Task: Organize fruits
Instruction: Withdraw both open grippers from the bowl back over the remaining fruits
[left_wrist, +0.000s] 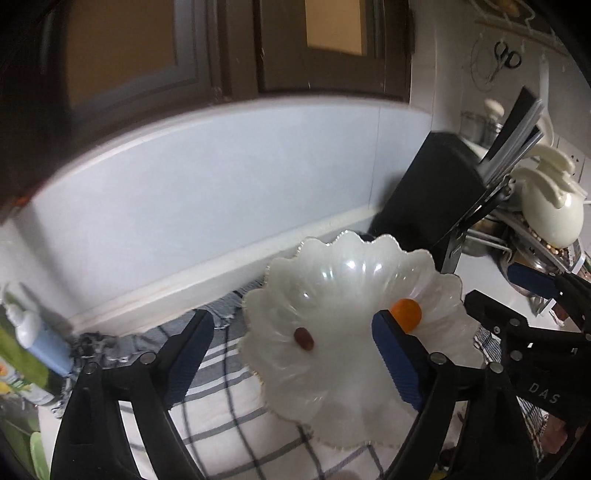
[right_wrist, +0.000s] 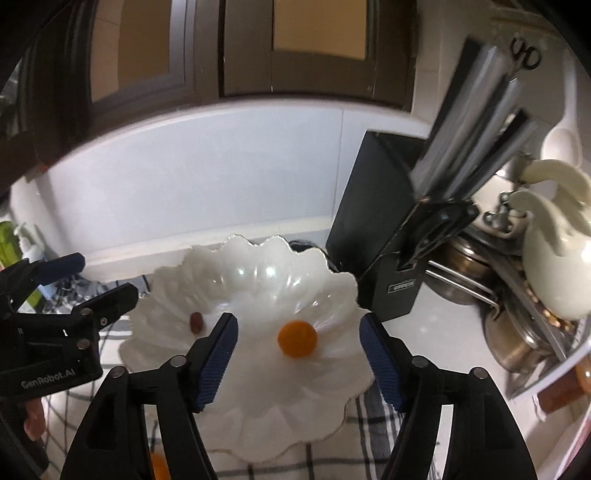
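White scalloped glass bowl (right_wrist: 255, 280) sits on a grey-and-white checked cloth (left_wrist: 229, 406) spread over the table, black knife block (right_wrist: 373, 236) just beyond its far right edge. Two fruits lie inside the bowl, well apart: a small round orange fruit (right_wrist: 297, 339) right of centre, and a small brown oval fruit (right_wrist: 197, 321), date-like, left of centre, long axis running roughly toward the cameras. Right gripper (right_wrist: 298, 363) hangs above the near side of the bowl, fingers (right_wrist: 218, 358) spread moderately wide, nothing between them; the orange fruit lies straight ahead in the gap, beyond the tips. Left gripper (left_wrist: 291, 363) is nearer the bowl's left rim, fingers (left_wrist: 188, 354) spread wide and empty; the brown fruit lies ahead between them. So each hand faces the piece on its own side. A further orange blur (right_wrist: 159, 467) shows at the bottom edge of the right view, possibly another fruit on the cloth; too smeared to be sure. If so, that piece would be the next pick.
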